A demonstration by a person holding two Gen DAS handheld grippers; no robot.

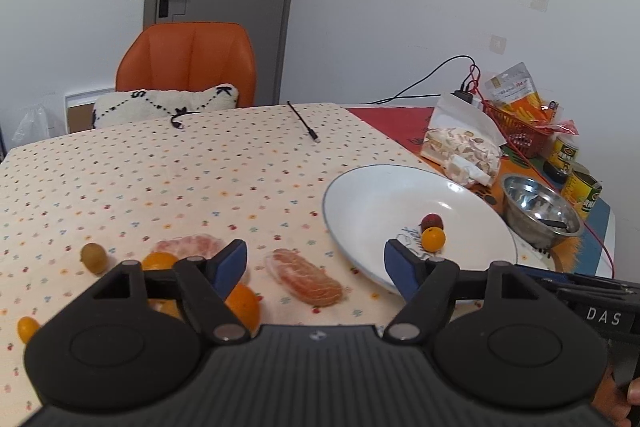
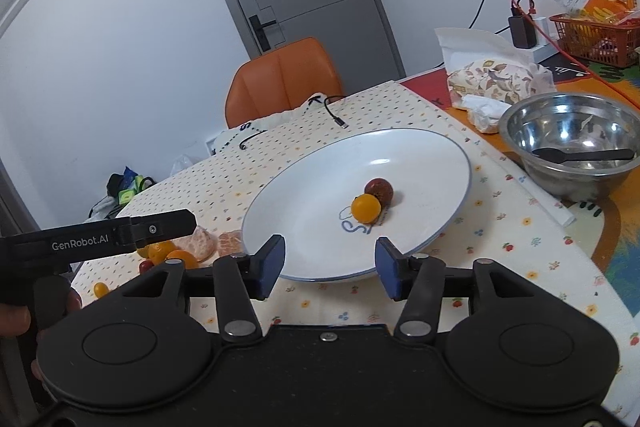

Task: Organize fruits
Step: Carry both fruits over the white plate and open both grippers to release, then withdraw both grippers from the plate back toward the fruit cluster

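A white plate [image 1: 372,203] [image 2: 312,251] on the dotted cloth holds a yellow cherry tomato [image 1: 433,239] [image 2: 365,208] and a dark red one [image 1: 431,221] [image 2: 379,188]. My left gripper [image 1: 316,269] is open above the cloth, with a peeled citrus segment [image 1: 304,277] lying between its fingers. Left of it lie another peeled segment [image 1: 188,245], orange fruits [image 1: 242,305], a green-brown fruit [image 1: 94,257] and a small yellow tomato [image 1: 27,327]. My right gripper [image 2: 330,269] is open and empty at the plate's near rim. The right wrist view also shows the fruit pile [image 2: 188,251].
A steel bowl [image 1: 540,211] [image 2: 576,143] with a black spoon stands right of the plate. Behind it are a snack bag [image 1: 460,147] [image 2: 496,83], cans [image 1: 580,187] and a red basket [image 1: 516,127] [image 2: 596,39]. Black cables [image 1: 302,121] lie on the cloth; an orange chair [image 1: 188,59] stands beyond.
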